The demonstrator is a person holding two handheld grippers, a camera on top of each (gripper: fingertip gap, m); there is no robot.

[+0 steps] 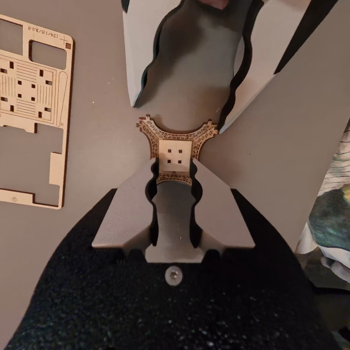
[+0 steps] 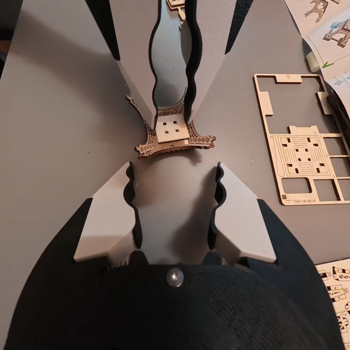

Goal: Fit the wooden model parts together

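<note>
A small wooden lattice tower base [image 1: 176, 132] with four arched legs and a square platform with several holes stands on the grey table [image 1: 94, 151]. My left gripper [image 1: 173, 162] is closed on the platform's two sides, its fingers straddling the near arch. In the right wrist view the tower base [image 2: 170, 134] stands straight ahead with the left gripper [image 2: 171, 117] clamping it from the far side. My right gripper [image 2: 174, 164] is open and empty, its tips just short of the model's near legs. It also shows in the left wrist view [image 1: 178, 116], beyond the model.
A wooden part sheet [image 1: 56, 75] with cut-outs lies left of the model, and it also shows in the right wrist view [image 2: 303, 157]. Printed instruction pages [image 2: 331, 37], a small white block [image 2: 311, 61] and another printed sheet [image 2: 337, 293] lie at the right. A patterned cloth [image 1: 331, 208] borders the table. Left tips to right tips: about 4 cm. Both grippers' tips are roughly 20 cm from the small white block [image 2: 311, 61].
</note>
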